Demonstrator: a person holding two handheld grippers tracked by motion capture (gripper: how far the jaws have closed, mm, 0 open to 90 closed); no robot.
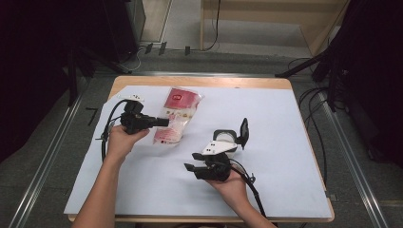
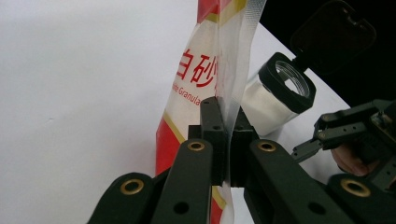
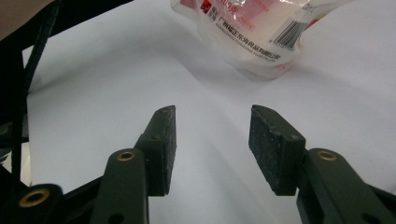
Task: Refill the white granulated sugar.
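I have the left gripper (image 1: 164, 121) clamped on the side seam of the white-sugar bag (image 1: 175, 116), which lies on the white sheet over the bench (image 1: 285, 83). My right gripper (image 1: 190, 161) hangs with its fingers (image 3: 163, 140) spread and empty, near the lidded jar (image 1: 227, 137), whose flip lid stands open. Judging the next move as a pour, I'd lift the bag slowly, since thin film can slip, and steady the jar first.

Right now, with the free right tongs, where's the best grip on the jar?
Grip the jar across its clear body, below the black collar. It appears to stand upright with its lid flipped open, so come in level from the person's side. The right tongs are open and close by.
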